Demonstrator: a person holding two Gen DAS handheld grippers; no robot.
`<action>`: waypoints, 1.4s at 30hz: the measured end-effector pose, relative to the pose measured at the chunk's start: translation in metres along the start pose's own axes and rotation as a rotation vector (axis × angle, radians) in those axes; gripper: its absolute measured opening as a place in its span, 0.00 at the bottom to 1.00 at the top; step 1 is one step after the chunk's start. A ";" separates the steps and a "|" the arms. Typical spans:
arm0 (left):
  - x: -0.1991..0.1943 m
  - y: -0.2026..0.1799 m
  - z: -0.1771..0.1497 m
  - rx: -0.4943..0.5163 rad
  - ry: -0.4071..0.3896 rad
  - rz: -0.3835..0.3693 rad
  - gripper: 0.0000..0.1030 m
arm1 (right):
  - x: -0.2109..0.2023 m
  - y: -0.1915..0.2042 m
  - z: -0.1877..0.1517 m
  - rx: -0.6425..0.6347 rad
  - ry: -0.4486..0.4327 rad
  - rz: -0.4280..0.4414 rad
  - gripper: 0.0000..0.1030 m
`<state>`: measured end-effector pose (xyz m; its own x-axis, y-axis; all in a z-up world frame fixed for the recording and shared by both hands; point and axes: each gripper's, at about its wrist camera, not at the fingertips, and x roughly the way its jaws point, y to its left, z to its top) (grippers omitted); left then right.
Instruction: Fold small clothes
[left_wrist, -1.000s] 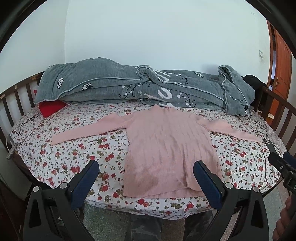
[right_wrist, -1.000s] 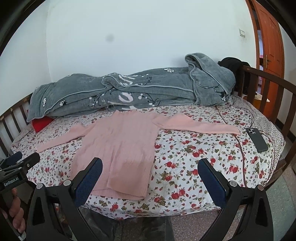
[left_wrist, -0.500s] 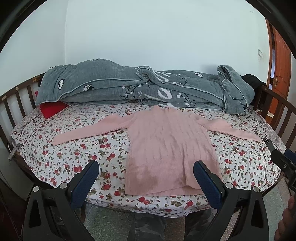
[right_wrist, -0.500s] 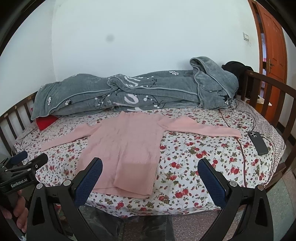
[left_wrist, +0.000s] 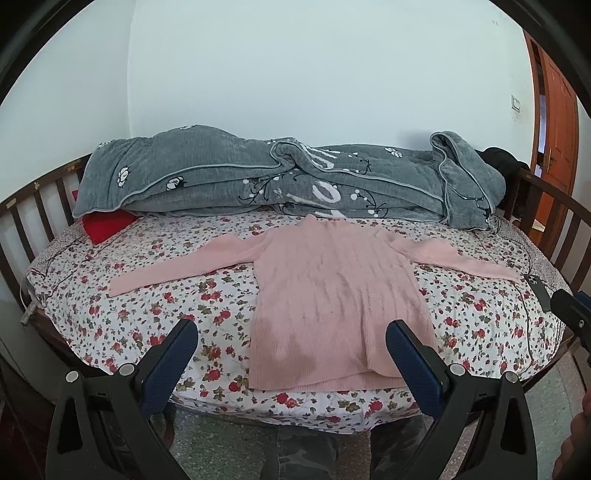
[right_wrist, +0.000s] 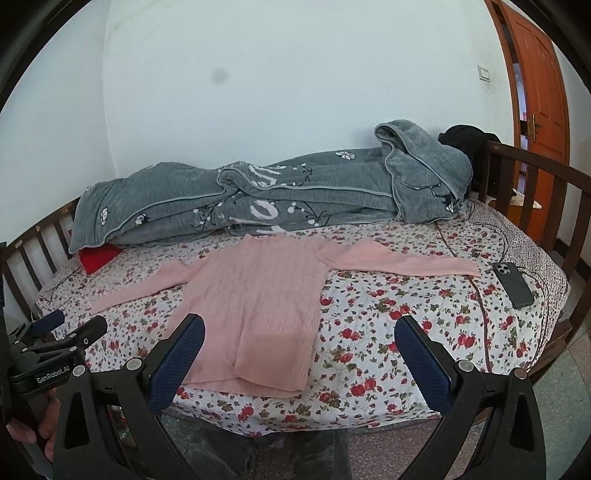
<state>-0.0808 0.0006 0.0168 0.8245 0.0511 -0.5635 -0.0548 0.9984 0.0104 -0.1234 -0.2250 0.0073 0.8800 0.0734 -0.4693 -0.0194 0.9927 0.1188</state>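
A pink knit sweater (left_wrist: 332, 291) (right_wrist: 255, 291) lies flat on the floral bed sheet (left_wrist: 147, 306) (right_wrist: 406, 306), both sleeves spread out sideways and its hem near the bed's front edge. My left gripper (left_wrist: 291, 343) is open, held off the front edge of the bed with the hem between its blue fingers, clear of the cloth. My right gripper (right_wrist: 299, 343) is open too, over the sweater's right hem corner and bare sheet, holding nothing. The left gripper (right_wrist: 66, 336) also shows at the left edge of the right wrist view.
A rolled grey blanket (left_wrist: 288, 181) (right_wrist: 266, 199) lies along the back of the bed, with a red item (left_wrist: 107, 225) under its left end. A dark phone (right_wrist: 515, 284) and cable rest at the right side. Wooden rails (right_wrist: 532, 192) ring the bed; an orange door (right_wrist: 535, 92) stands right.
Both grippers have drawn back and risen slightly, so the bed looks a little farther and lower. The sweater has not moved, and both grippers stay open.
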 end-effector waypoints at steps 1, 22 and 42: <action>-0.001 0.000 0.000 -0.001 -0.001 -0.002 1.00 | -0.001 0.000 0.000 -0.001 -0.002 -0.001 0.98; 0.007 0.006 0.007 -0.024 -0.007 -0.004 1.00 | -0.006 0.008 0.006 -0.012 -0.013 -0.004 0.98; 0.108 0.036 -0.006 -0.122 0.150 -0.016 0.99 | 0.078 0.013 0.003 -0.016 0.125 -0.057 0.98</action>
<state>0.0030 0.0420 -0.0485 0.7331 0.0225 -0.6797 -0.1180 0.9885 -0.0945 -0.0533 -0.2069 -0.0253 0.8137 0.0275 -0.5806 0.0204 0.9969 0.0759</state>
